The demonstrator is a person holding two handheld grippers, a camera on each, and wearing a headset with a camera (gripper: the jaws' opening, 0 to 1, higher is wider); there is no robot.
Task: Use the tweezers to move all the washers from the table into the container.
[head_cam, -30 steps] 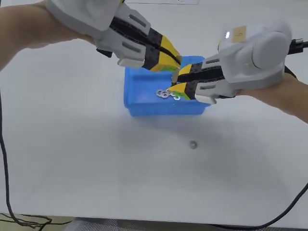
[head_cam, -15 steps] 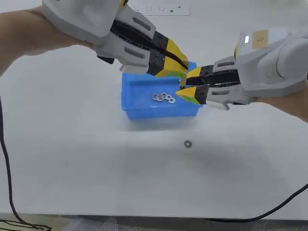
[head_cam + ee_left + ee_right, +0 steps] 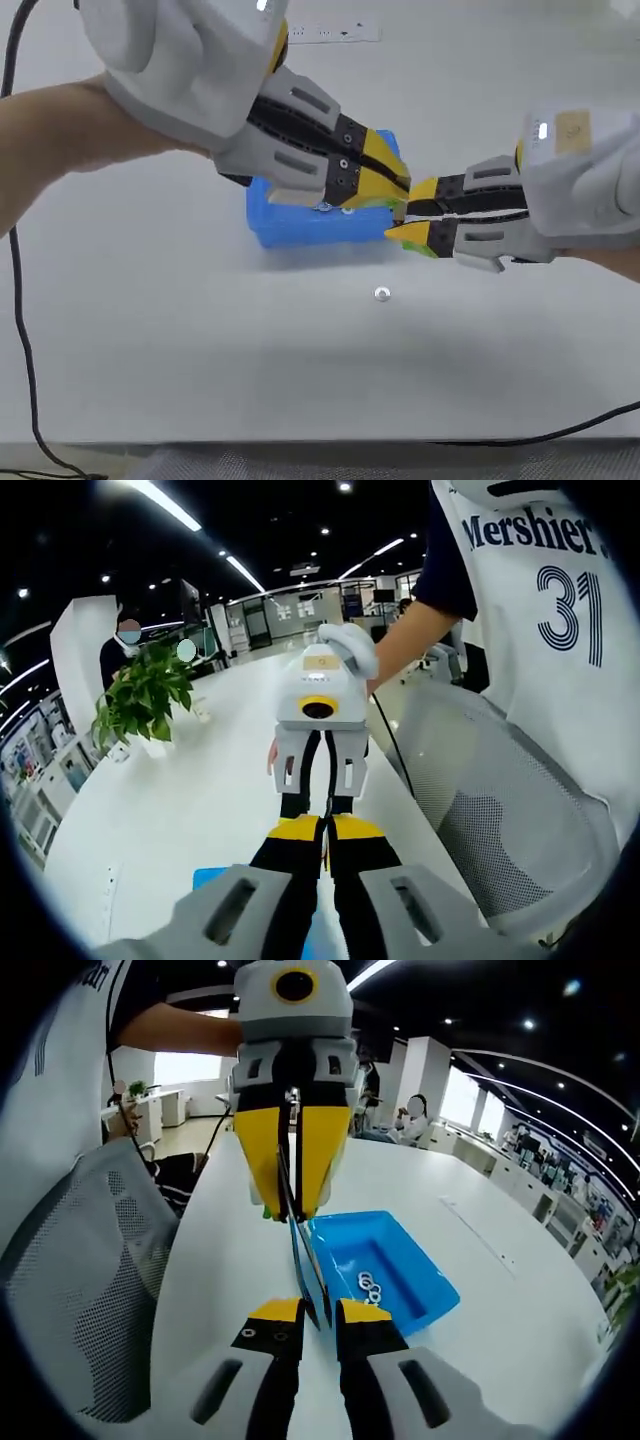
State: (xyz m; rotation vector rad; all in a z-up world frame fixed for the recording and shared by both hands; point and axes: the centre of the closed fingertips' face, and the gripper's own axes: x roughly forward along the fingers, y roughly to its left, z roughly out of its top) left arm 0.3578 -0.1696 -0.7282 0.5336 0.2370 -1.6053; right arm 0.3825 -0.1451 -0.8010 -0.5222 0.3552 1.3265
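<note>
Left tongs [image 3: 402, 192], right tongs [image 3: 397, 219]: white shells, yellow-black jaws.

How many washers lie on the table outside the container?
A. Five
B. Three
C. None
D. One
D: a single washer lies on the bare table, apart from the blue container and on the person's side of it.

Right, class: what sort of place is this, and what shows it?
Probably an open-plan office or lab: a long white table, a mesh office chair and ceiling strip lights running over it.
</note>
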